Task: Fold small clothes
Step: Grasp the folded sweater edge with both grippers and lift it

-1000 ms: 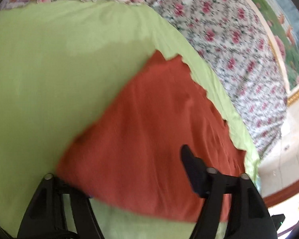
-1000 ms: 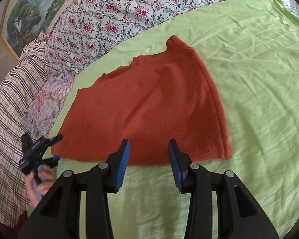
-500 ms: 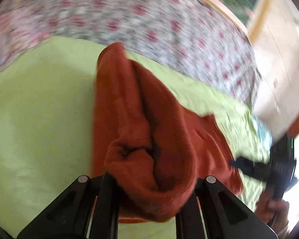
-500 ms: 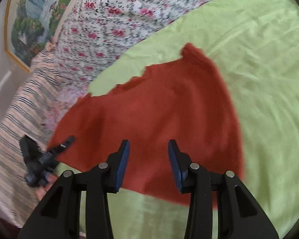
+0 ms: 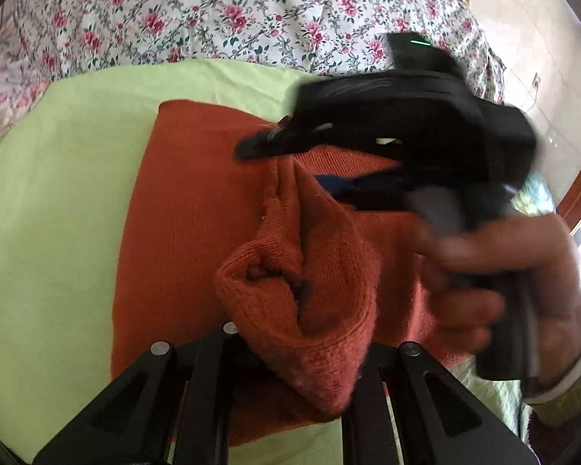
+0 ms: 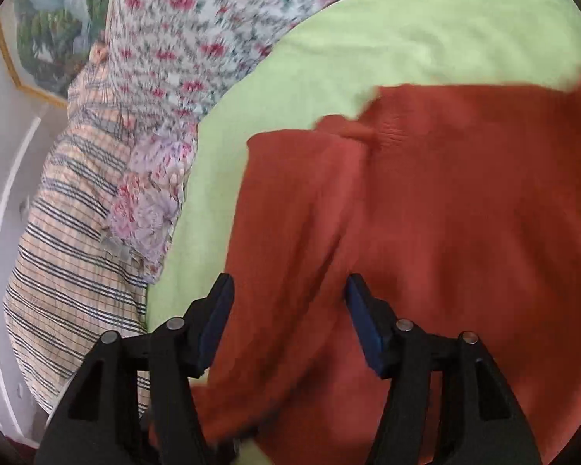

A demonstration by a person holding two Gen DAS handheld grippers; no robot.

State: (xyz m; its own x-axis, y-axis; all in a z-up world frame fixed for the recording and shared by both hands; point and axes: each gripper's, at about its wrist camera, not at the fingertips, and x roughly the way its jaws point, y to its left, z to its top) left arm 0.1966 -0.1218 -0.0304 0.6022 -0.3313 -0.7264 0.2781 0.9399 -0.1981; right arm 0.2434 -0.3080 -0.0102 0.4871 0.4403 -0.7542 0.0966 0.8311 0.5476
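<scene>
Left wrist view: the left gripper (image 5: 294, 341) is clamped on a bunched fold of the rust-red knit garment (image 5: 197, 217). The pinched wad fills the gap between its black fingers (image 5: 209, 352) at lower centre of the frame, and a ridge of cloth runs up from it toward frame centre. The rest of the garment lies spread on the lime-green sheet (image 5: 58, 178), with its far edge near the upper middle of the frame. Behind the sheet, across the top, sits the floral bedcover (image 5: 220, 11).

Same view, right half: the right gripper (image 5: 329, 162) reaches in from the right, motion-blurred, with its black body over the garment and a blue pad visible beneath. The person's hand (image 5: 503, 279) grips its handle at the right edge.

Right wrist view: the right gripper (image 6: 288, 298) has its fingers spread apart, and its blue pads (image 6: 364, 310) stand well clear of each other. A raised fold of the garment (image 6: 445, 232) passes between them (contact with either pad cannot be told; the frame is blurred). The garment covers the centre and right of the frame and rests on the green sheet (image 6: 426, 31). At left lie a plaid cloth (image 6: 69, 232) and a pale floral pillow (image 6: 151, 201), and the floral bedcover (image 6: 197, 27) runs along the upper left. A framed picture (image 6: 46, 38) hangs in the upper left corner.
</scene>
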